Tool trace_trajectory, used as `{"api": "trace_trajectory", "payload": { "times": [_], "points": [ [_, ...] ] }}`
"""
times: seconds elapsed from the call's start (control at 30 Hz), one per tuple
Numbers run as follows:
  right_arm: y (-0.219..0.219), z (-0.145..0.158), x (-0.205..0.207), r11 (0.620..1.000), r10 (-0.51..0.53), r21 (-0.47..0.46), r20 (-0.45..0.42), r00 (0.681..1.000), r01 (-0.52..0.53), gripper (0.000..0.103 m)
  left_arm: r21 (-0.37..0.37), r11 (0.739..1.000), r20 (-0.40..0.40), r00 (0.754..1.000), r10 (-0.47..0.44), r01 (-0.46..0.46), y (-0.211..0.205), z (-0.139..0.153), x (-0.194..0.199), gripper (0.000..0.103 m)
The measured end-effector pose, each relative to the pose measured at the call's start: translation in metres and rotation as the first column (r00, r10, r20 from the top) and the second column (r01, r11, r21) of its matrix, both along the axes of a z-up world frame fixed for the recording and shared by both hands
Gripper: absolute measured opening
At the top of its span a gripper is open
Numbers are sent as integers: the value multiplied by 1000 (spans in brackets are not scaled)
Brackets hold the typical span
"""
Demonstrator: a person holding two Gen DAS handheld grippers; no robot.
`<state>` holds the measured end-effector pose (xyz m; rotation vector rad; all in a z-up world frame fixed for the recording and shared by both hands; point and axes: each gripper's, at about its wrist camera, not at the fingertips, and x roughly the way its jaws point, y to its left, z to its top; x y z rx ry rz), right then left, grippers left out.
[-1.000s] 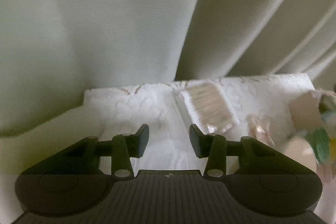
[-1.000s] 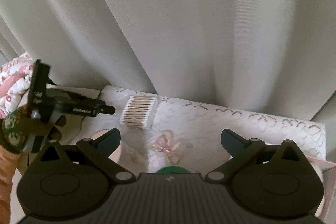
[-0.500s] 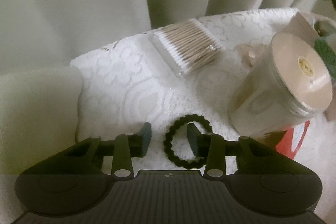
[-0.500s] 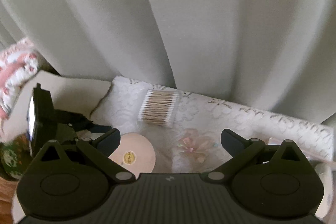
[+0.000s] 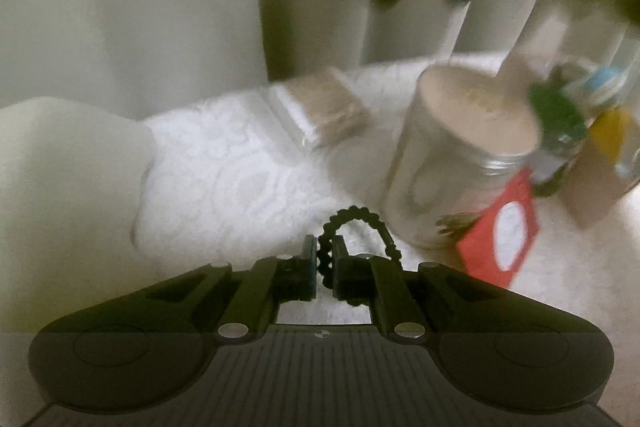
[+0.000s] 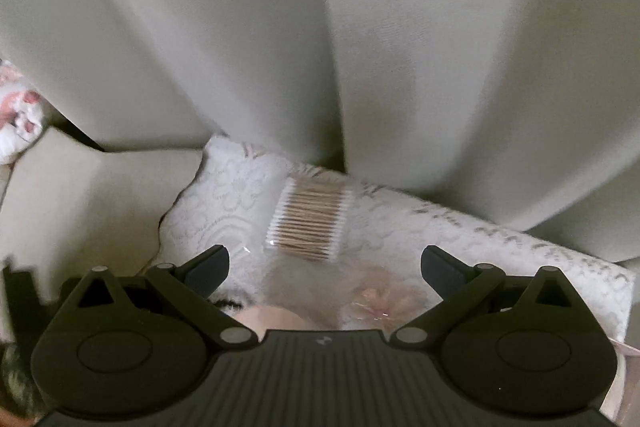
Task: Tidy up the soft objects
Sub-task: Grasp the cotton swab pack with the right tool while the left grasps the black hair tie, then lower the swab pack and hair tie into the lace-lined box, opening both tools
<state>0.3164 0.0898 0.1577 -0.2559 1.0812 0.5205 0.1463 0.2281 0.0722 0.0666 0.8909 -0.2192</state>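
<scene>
At six o'clock, left gripper pinches a black hair tie. Clear jar at two o'clock, contents blurred. Right gripper gapes wide, holding nothing, above the cotton swab pack.

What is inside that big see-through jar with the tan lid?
The jar looks mostly empty through its blurry clear wall. Only something small and dark shows near the bottom; I can't tell what. A red card covers its lower right part.
</scene>
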Motion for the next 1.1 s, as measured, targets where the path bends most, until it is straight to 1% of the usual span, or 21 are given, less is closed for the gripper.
{"api": "trace_trajectory", "payload": {
  "times": [0.07, 0.1, 0.17, 0.2, 0.27, 0.33, 0.37, 0.47, 0.5, 0.53, 0.57, 0.6, 0.67, 0.8, 0.9, 0.97, 1.03, 1.1],
  "points": [
    [16, -16, 16, 1000, -25, -21, -74, 997, 23, 102, 9, 1000, 99, 995, -4, 3, 0, 9, -20, 10],
    [25, -27, 26, 999, -42, -33, -120, 992, 39, 102, -10, 1000, 146, 989, 10, -8, 0, 12, -31, 10],
    [41, -46, 41, 997, -60, -55, -179, 982, 51, 102, -91, 995, 188, 981, 55, -39, 4, 10, -47, 10],
    [49, -56, 49, 996, -61, -79, -193, 979, 46, 102, -139, 989, 189, 979, 78, -52, 7, 5, -51, 10],
    [68, -72, 61, 988, -56, -149, -179, 982, 29, 102, -185, 979, 182, 976, 115, -81, 9, -4, -57, 10],
    [86, -87, 71, 974, -49, -226, -174, 984, 8, 102, -197, 976, 176, 975, 133, -97, 11, -11, -57, 10],
    [93, -95, 74, 966, -44, -258, -184, 982, -5, 102, -198, 975, 169, 977, 131, -97, 12, -13, -55, 10],
    [107, -111, 77, 945, -17, -323, -211, 977, -54, 101, -191, 977, 172, 977, 124, -90, 11, -11, -51, 10],
    [109, -114, 75, 940, -9, -335, -205, 979, -62, 93, -188, 978, 180, 976, 125, -90, 11, -8, -50, 10],
    [110, -115, 72, 937, -4, -344, -193, 981, -64, 89, -186, 978, 189, 974, 128, -92, 9, -5, -51, 10],
    [110, -114, 68, 936, 4, -346, -182, 983, -68, 82, -183, 979, 199, 971, 129, -92, 8, -1, -51, 10],
    [108, -110, 64, 941, 15, -330, -176, 984, -73, 77, -177, 980, 212, 969, 128, -91, 8, 4, -52, 10],
    [98, -90, 55, 960, 20, -271, -158, 987, -63, 76, -151, 985, 240, 963, 123, -88, 6, 17, -52, 10],
    [65, -22, 22, 986, 71, -150, -30, 997, -74, 76, -103, 986, 306, 939, 156, -130, 6, 53, -50, 10],
    [21, 33, -12, 996, 83, -45, 69, 994, -80, 76, -78, 983, 354, 918, 182, -164, 1, 85, -46, 10],
    [-12, 61, -31, 997, 73, 0, 124, 990, -74, 76, -68, 985, 376, 910, 173, -159, -10, 103, -42, 10],
    [-48, 84, -51, 997, 57, 34, 180, 982, -65, 76, -50, 990, 393, 908, 143, -135, -31, 120, -37, 10],
    [-85, 99, -69, 997, 34, 54, 232, 972, -48, 76, -26, 995, 404, 909, 99, -97, -57, 131, -29, 10]
  ]
}}
